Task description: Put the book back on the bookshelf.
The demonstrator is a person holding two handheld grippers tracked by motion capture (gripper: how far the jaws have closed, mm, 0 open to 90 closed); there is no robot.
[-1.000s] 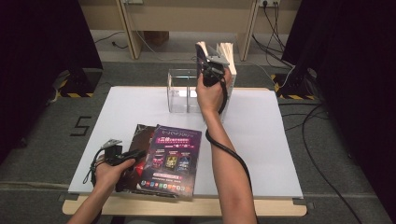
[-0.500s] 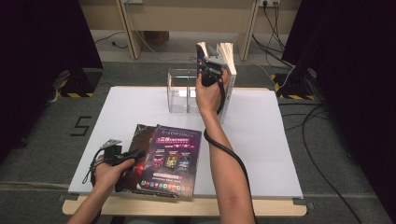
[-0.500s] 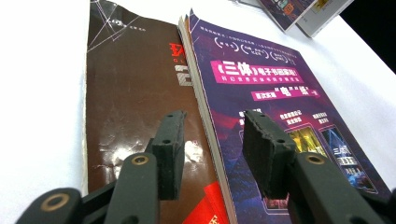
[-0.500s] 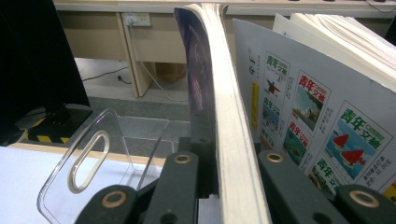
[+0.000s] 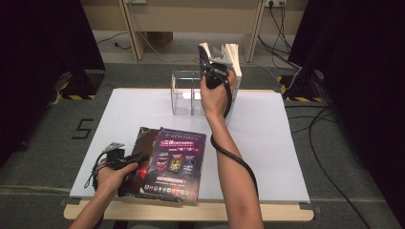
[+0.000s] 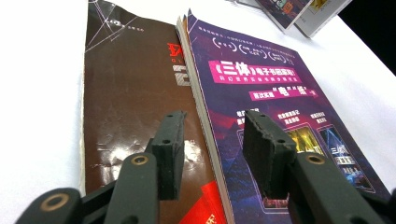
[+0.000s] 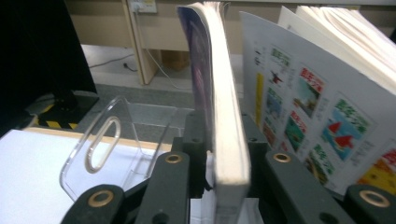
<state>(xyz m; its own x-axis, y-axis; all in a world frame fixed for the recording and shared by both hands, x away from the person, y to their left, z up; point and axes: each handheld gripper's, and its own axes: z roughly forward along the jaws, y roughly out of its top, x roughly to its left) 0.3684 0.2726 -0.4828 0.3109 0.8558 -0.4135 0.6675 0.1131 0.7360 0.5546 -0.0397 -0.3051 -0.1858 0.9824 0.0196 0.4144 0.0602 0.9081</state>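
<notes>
The right tongs (image 5: pixel 213 61) are raised at the far middle of the counter (image 5: pixel 286 157), above the clear acrylic holder (image 5: pixel 184 93). Their jaws have just been opening, and the upright purple book (image 7: pixel 219 107) stands between them. The right gripper view shows what the high view hides: the book's spine faces the camera, and the pads sit close on either side of it, though I cannot tell whether they are still pressing. It also shows a second upright book with illustrated covers (image 7: pixel 308 116) just to the right, its pages fanned at the top, and the holder's slotted wall (image 7: pixel 100 144) to the left.

The left tongs (image 6: pixel 212 154) rest low at the near left, jaws partly open and holding nothing, straddling the edge where the purple magazine (image 6: pixel 275 102) overlaps the brown book (image 6: pixel 126 93).

That makes four printed items: two flat, two upright. The flat pair reaches the counter's near edge. The right half of the counter is bare.
</notes>
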